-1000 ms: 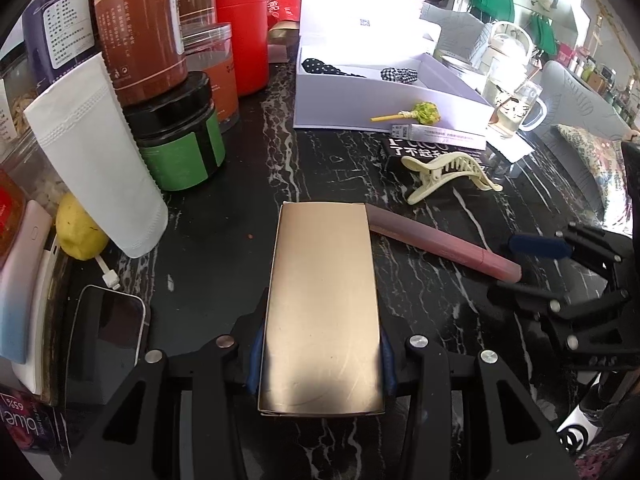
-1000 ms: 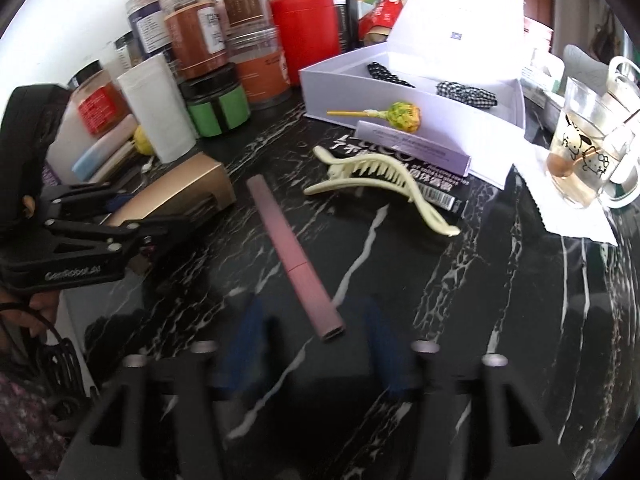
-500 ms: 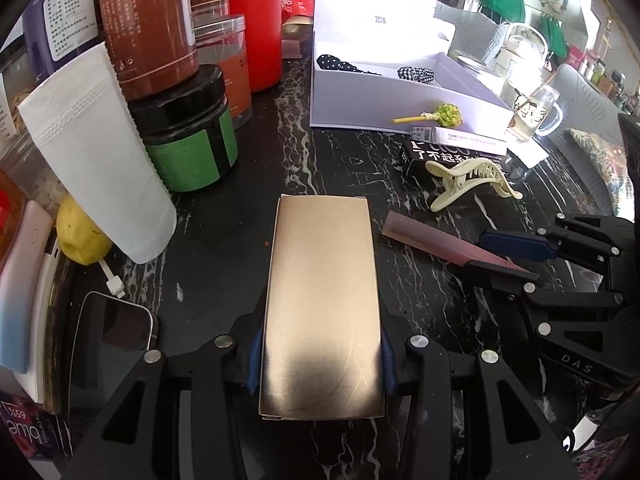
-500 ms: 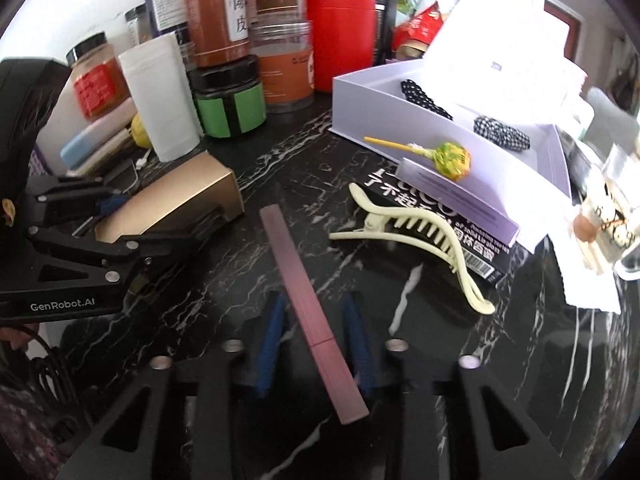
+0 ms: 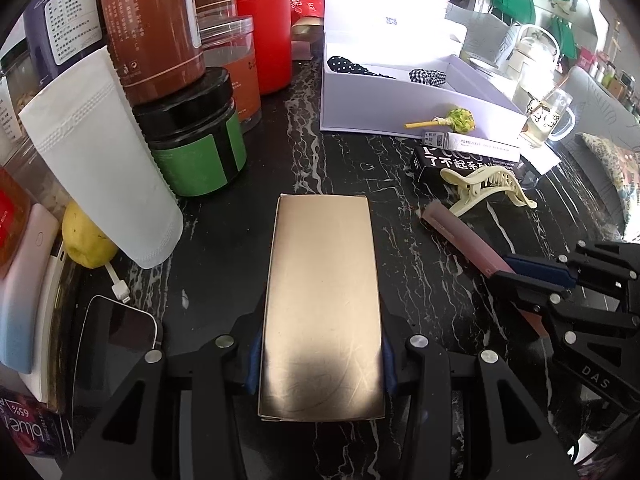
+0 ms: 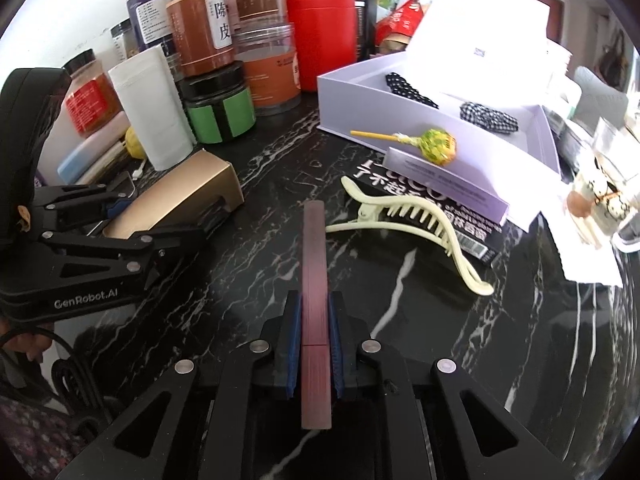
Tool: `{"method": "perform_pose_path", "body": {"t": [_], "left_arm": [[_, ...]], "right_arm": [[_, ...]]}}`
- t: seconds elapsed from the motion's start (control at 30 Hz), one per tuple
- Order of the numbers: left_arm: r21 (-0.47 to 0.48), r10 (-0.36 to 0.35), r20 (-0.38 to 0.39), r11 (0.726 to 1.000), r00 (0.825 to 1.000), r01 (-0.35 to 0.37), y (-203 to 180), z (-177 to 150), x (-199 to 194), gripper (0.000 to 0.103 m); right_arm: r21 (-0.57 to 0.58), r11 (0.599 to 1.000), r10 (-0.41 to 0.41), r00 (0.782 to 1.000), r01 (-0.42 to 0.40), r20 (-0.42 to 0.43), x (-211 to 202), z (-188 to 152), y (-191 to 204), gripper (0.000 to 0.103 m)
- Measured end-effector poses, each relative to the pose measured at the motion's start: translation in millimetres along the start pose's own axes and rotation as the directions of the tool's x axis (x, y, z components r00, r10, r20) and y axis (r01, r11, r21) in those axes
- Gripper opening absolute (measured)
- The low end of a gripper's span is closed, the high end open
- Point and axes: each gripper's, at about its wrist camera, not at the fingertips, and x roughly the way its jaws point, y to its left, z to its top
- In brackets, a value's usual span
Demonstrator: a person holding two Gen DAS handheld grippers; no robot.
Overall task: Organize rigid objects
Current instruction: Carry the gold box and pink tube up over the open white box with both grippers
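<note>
My left gripper is shut on a flat gold box and holds it over the black marble table; it also shows in the right wrist view. My right gripper is shut on a long maroon stick, which lies straight ahead between the blue pads; the stick also shows in the left wrist view. A pale yellow hair claw lies just right of the stick's far end. A lollipop rests against the open white box.
Jars and a red canister crowd the back left, with a green-labelled jar, a white pouch, a lemon and a phone. A black packet and a glass mug sit right.
My right gripper has moved forward along the maroon stick and closed on it. The left gripper with the gold box has barely moved.
</note>
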Motion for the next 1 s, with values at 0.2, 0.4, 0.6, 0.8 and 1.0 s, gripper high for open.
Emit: {"method": "perform_pose_path", "body": {"t": [0.2,0.4,0.6,0.8,1.0], "left_arm": [[0.014,-0.012,0.010,1.000,1.000,0.012,-7.6,-1.7,-8.3,0.044],[0.030,-0.026,0.019,0.999,0.999,0.026,-18.9,-2.1,-16.8,0.044],[0.039,-0.038,0.026,0.999,0.999,0.037,-31.0,-4.6,-23.4,0.044],[0.071,-0.050,0.041,0.996,0.998,0.047,-45.9,-4.8,-31.2,0.044],[0.103,-0.071,0.055,0.993,0.996,0.065,-60.9,-0.4,-34.3,0.044]], "right_arm": [[0.023,1.000,0.001,1.000,-0.002,0.019,-13.8,-7.2,-1.0,0.013],[0.049,0.999,-0.018,0.999,0.016,0.042,-29.4,-15.6,-3.7,0.013],[0.089,0.996,-0.034,0.998,0.029,0.056,-44.6,-30.7,-9.4,0.013],[0.140,0.989,-0.051,0.997,0.042,0.062,-53.2,-44.7,-15.8,0.013],[0.180,0.982,-0.067,0.996,0.054,0.066,-60.4,-56.3,-20.9,0.013]]}}
